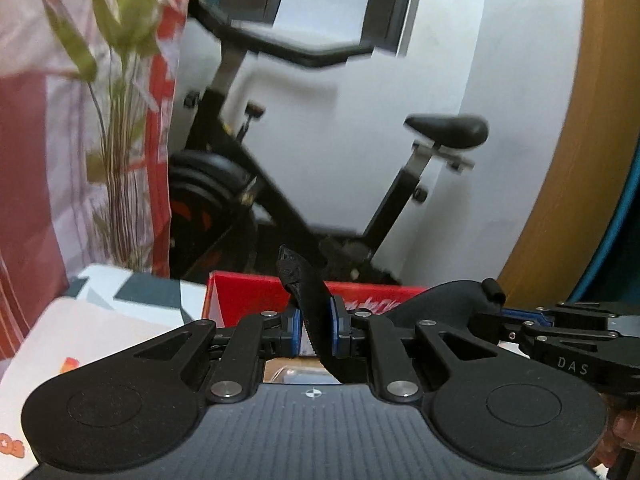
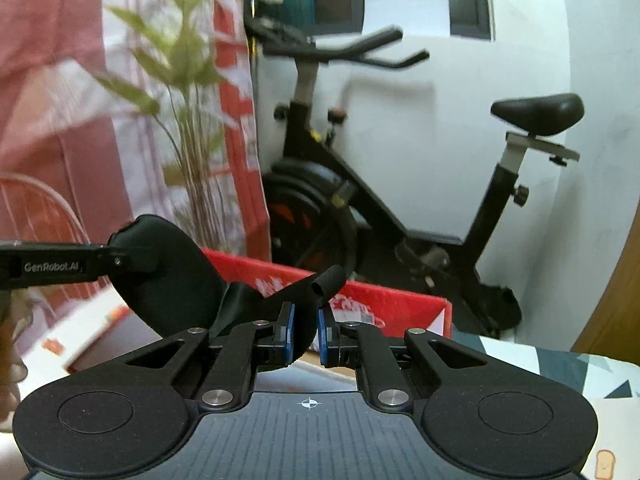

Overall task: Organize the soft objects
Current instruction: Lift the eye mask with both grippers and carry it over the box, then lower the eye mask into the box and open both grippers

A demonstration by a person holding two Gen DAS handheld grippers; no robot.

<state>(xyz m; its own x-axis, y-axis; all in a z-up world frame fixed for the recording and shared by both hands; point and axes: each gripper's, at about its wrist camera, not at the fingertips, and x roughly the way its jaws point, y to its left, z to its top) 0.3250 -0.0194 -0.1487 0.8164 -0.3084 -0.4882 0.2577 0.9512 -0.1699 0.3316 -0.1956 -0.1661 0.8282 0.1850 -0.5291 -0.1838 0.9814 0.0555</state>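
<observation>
Here both grippers were clamped on one soft black item, probably an eye mask, held up above a red box (image 2: 400, 300) at mid-frame.

In the left wrist view, the left gripper (image 1: 316, 326) had its blue pads pressed together on the black strap (image 1: 308, 296), which rose between them and curled over at the top. The padded mask (image 1: 440, 300) spread to the right of it, toward the right gripper (image 1: 520, 322) coming in from the right edge.

In the right wrist view, the right gripper (image 2: 306, 330) pinched the mask's lower edge (a rolled strap end (image 2: 328, 280) poked up just above the pads). The mask's rounded lobe (image 2: 168, 276) filled the centre left, where the left gripper (image 2: 110, 258) gripped its upper left rim from the left edge.

Behind stood an exercise bike (image 2: 360, 200) against a white wall, with a blurred plant (image 2: 184, 80) and a red-and-white curtain (image 2: 236, 80) in the upper left.
</observation>
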